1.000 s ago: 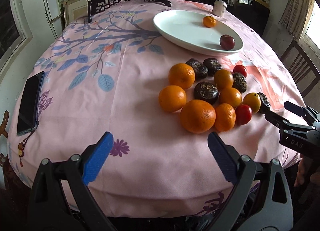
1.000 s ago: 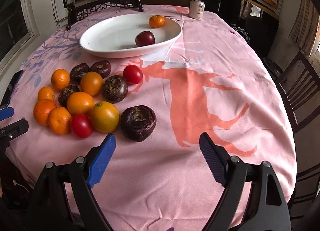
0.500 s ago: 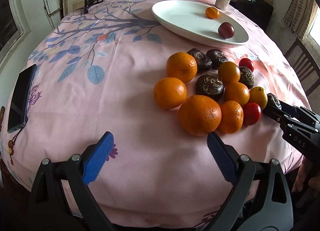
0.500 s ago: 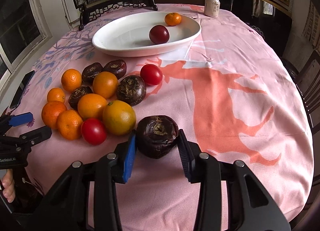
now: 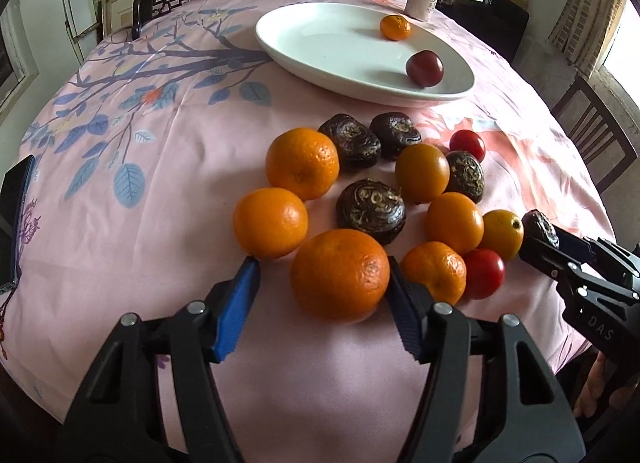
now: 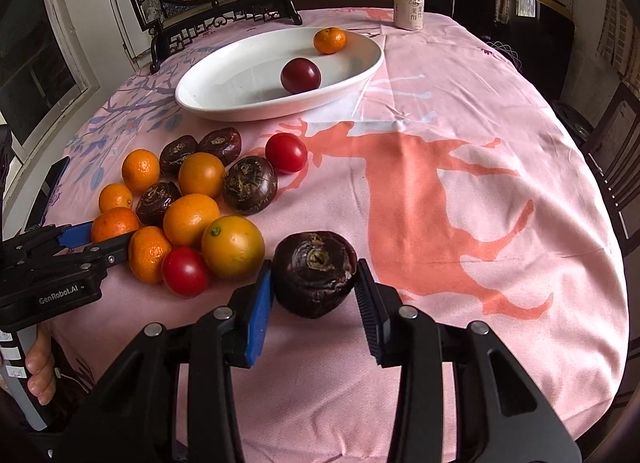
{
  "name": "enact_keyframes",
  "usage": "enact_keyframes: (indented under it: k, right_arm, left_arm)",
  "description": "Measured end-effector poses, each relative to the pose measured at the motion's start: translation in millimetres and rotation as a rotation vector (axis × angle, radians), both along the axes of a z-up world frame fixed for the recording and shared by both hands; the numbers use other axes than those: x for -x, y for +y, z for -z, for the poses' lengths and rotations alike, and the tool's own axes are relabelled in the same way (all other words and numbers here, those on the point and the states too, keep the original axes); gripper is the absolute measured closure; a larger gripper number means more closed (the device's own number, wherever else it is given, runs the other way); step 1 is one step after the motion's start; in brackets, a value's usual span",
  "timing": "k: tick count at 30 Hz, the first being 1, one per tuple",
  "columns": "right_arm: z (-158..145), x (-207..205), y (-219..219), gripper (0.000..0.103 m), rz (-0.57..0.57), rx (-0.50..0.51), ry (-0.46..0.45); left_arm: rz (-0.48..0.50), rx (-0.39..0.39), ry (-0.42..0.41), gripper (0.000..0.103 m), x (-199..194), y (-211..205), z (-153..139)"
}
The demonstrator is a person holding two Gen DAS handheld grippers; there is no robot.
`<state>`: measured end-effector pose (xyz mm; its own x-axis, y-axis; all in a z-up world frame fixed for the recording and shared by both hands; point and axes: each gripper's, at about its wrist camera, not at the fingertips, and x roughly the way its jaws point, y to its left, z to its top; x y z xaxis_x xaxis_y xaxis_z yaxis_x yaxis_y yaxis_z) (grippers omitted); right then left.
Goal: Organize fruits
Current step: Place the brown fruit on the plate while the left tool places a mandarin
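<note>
Between ridged gripper [image 6: 314, 295] pads sits a wrinkled, round chestnut [image 6: 315, 273].

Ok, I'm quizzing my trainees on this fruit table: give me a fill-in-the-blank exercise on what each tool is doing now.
1. The right tool grips a dark ____ fruit.
2. The left tool straddles the largest ____.
3. The white dish holds ____ fruits.
4. The drink can stands ____ the dish.

Missing words: purple; orange; two; beyond
</note>
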<state>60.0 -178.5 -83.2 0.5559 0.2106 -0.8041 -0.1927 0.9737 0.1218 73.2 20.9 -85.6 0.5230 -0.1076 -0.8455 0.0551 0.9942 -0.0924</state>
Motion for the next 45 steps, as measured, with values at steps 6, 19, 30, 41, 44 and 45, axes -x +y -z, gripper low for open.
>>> enact_keyframes:
  k: [6,19,30,41,44,45]
  right_arm:
    - [-4,4,2,0.062,-0.008,-0.011,-0.019]
    - [-24,10,1,0.062,-0.008,-0.030,-0.066]
    - [-39,-20,9,0.062,-0.057,-0.035,-0.066]
    - [-86,-192,55,0.062,-0.149,0.051,-0.110]
    - [-69,-234,64,0.062,-0.160,0.061,-0.041]
    - [-63,-243,66,0.062,-0.168,0.060,-0.023]
  left_arm:
    - [-0.005,0.057,0.000,0.060,6,7,-4]
    - [-0.001,0.106,-0.046,0.060,27,21,-34]
    - [0.012,0.056,-0.070,0.060,-19,19,-65]
    - [0.003,0.048,-0.009,0.060,-216,7,-91]
    - [-0.025,0.049,0.021,0.060,-255,6,-78]
    - [-0.030,0.054,0.034,0.060,-263,7,-73]
